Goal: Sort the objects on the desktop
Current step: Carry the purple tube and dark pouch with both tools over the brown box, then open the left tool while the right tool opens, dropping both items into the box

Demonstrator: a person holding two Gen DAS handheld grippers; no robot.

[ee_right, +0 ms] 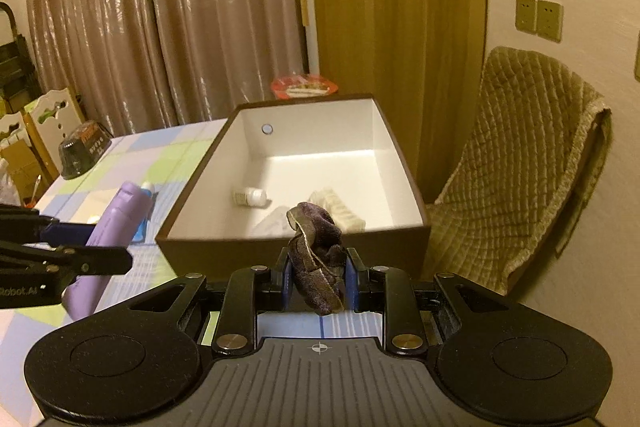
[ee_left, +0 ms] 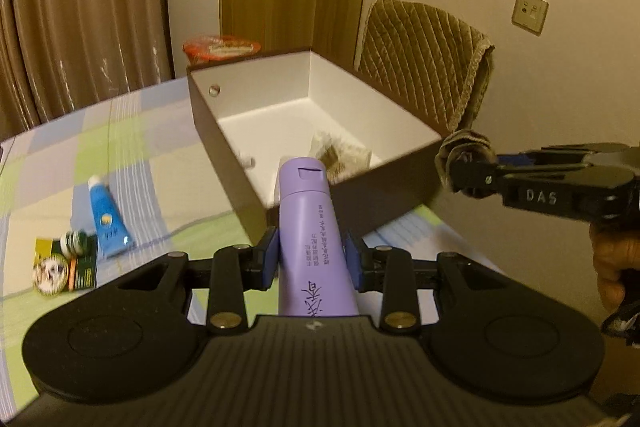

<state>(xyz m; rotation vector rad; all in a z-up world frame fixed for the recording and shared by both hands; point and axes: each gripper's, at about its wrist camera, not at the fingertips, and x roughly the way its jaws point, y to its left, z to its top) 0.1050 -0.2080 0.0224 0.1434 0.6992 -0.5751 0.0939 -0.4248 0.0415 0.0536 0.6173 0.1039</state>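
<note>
My left gripper (ee_left: 311, 259) is shut on a lilac bottle (ee_left: 312, 235), whose cap end points toward the near wall of a brown box with a white inside (ee_left: 224, 155). Just before that same wall (ee_right: 248, 255), my right gripper (ee_right: 318, 277) is shut on a crumpled dark purple cloth (ee_right: 318, 259). In the left wrist view the right gripper (ee_left: 460, 167) reaches in from the right with the cloth (ee_left: 464, 143). In the right wrist view the lilac bottle (ee_right: 108, 235) and the left gripper (ee_right: 86, 251) show at the left. Inside the box lie a small white bottle (ee_right: 250, 195) and a pale brush-like item (ee_right: 340, 207).
A blue tube (ee_left: 106, 219), a green packet (ee_left: 84, 261) and a round tin (ee_left: 50, 273) lie on the checked tablecloth (ee_left: 52, 167) at the left. A red-lidded bowl (ee_left: 222, 49) stands behind the box. A quilted chair (ee_right: 520, 167) is to the right, a dark bowl (ee_right: 82, 155) far left.
</note>
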